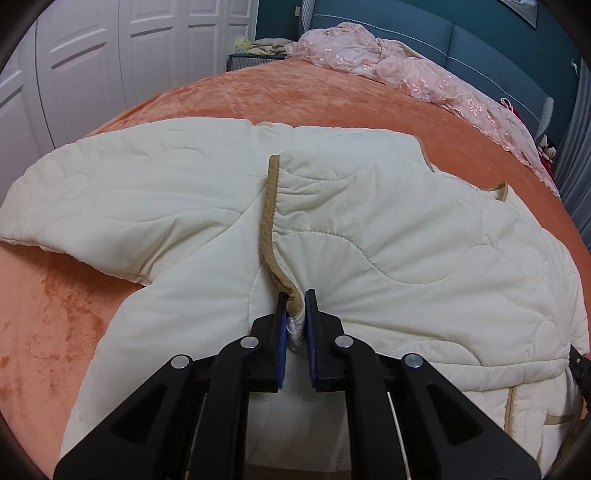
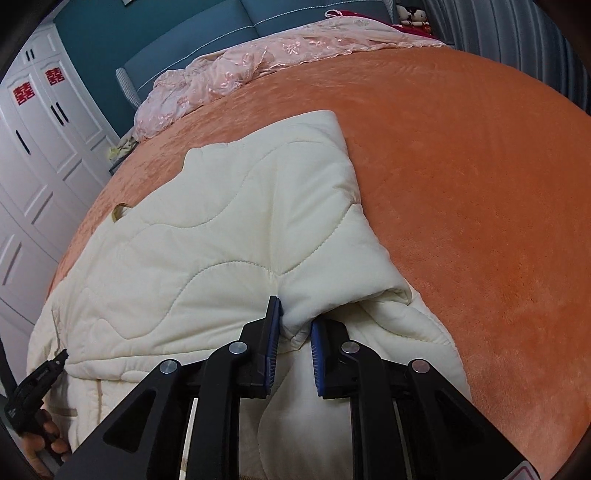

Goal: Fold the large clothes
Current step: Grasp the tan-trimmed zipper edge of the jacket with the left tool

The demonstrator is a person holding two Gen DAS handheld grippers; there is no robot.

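A cream quilted jacket (image 1: 369,229) with tan edge trim (image 1: 269,206) lies spread on the orange bed cover (image 1: 258,96). One sleeve stretches to the left in the left wrist view. My left gripper (image 1: 296,299) is shut on the jacket's trimmed front edge, and fabric bunches between its blue pads. In the right wrist view the same jacket (image 2: 221,236) shows its other sleeve folded across the body. My right gripper (image 2: 295,314) is shut on a pinched fold of the jacket near the sleeve's base. The other gripper (image 2: 40,380) and a hand show at the lower left there.
A pink lace cloth (image 1: 406,70) lies crumpled along the far side of the bed by a blue padded headboard (image 1: 480,55). White wardrobe doors (image 1: 110,55) stand to the left. Grey curtains (image 2: 517,33) hang at the far right. Bare orange cover (image 2: 480,184) extends right of the jacket.
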